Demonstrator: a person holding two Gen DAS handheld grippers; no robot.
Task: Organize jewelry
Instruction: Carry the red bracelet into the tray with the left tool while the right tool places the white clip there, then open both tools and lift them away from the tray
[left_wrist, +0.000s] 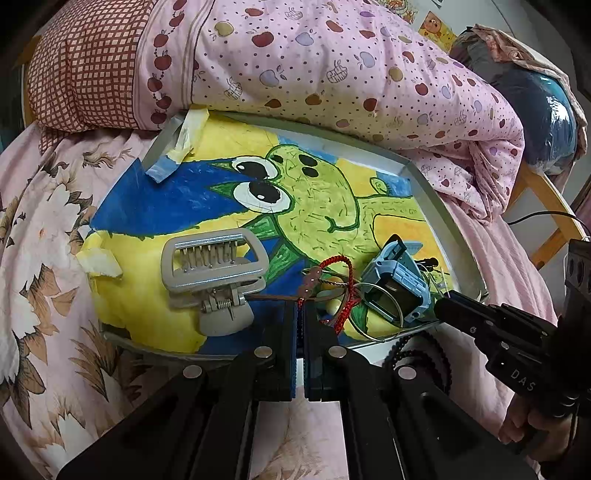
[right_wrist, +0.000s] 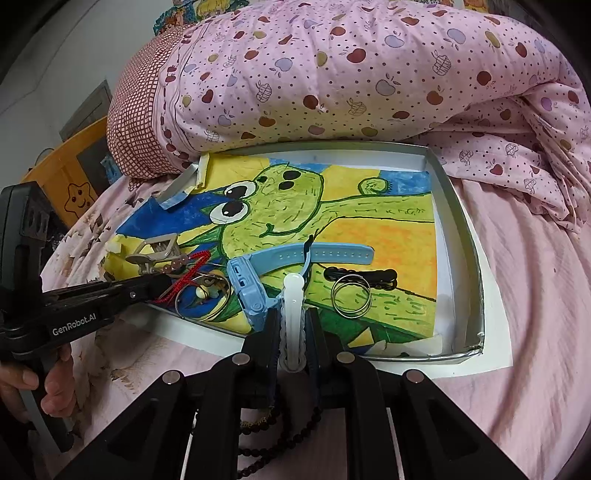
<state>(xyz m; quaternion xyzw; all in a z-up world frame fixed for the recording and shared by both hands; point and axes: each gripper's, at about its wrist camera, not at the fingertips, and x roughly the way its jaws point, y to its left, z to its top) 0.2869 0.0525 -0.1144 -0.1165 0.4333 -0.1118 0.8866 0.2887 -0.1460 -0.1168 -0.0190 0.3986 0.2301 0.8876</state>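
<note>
A shallow white tray (right_wrist: 460, 229) lined with a frog drawing lies on the bed. In the left wrist view my left gripper (left_wrist: 300, 308) is shut on a thin cord of the red string bracelet (left_wrist: 341, 291) with pink beads, next to a grey hair claw clip (left_wrist: 214, 269) and a blue watch (left_wrist: 397, 284). In the right wrist view my right gripper (right_wrist: 293, 314) is shut on a white hair clip (right_wrist: 293, 317), beside the blue watch (right_wrist: 258, 280). Silver rings (right_wrist: 351, 290) and a black hair tie (right_wrist: 360, 275) lie to its right. A gold bangle (right_wrist: 201, 299) lies to the left.
A rolled pink apple-print quilt (right_wrist: 351, 74) presses on the tray's far edge. A dark bead bracelet (right_wrist: 273, 443) lies under the right gripper. Loose tape (left_wrist: 184, 136) curls at the tray's back left corner. Floral bedding (left_wrist: 40, 258) surrounds the tray.
</note>
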